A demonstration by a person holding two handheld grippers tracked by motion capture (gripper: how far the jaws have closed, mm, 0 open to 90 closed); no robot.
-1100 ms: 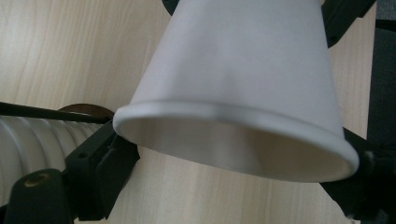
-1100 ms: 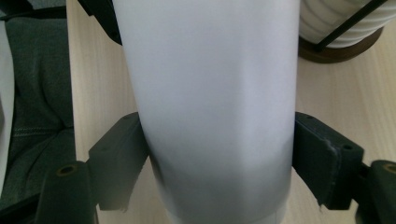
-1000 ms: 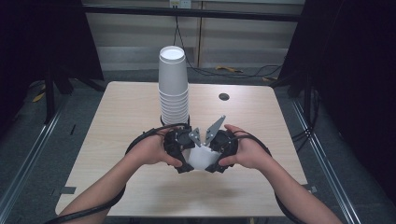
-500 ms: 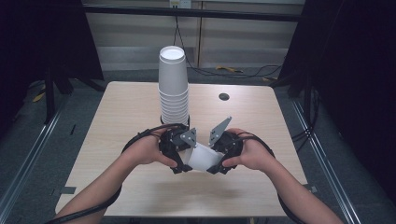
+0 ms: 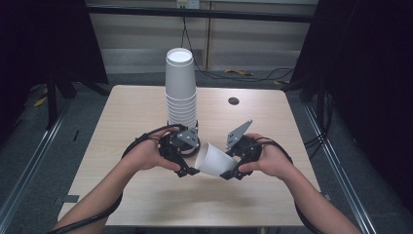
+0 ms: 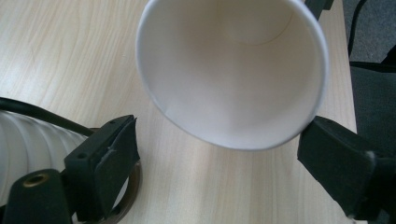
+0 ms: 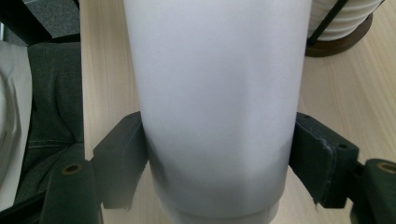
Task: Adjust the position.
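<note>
Far left of centre, the stack of cups (image 5: pixel 180 90) stands upright in its holder on the table (image 5: pixel 122 112). Just near of it, the left gripper (image 5: pixel 187 165) has just been closing, its jaws spread, clear of the rim. The loose cup (image 5: pixel 215 160) lies tipped between both hands, pinched by the right gripper (image 5: pixel 233 171). Judged step: handover; next, the left must close squarely on the rim.

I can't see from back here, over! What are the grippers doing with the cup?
Right gripper clamped on white cup, held sideways above table. Left gripper open at cup's rim, jaws just closing. Cup stack behind, nothing blocking.
</note>
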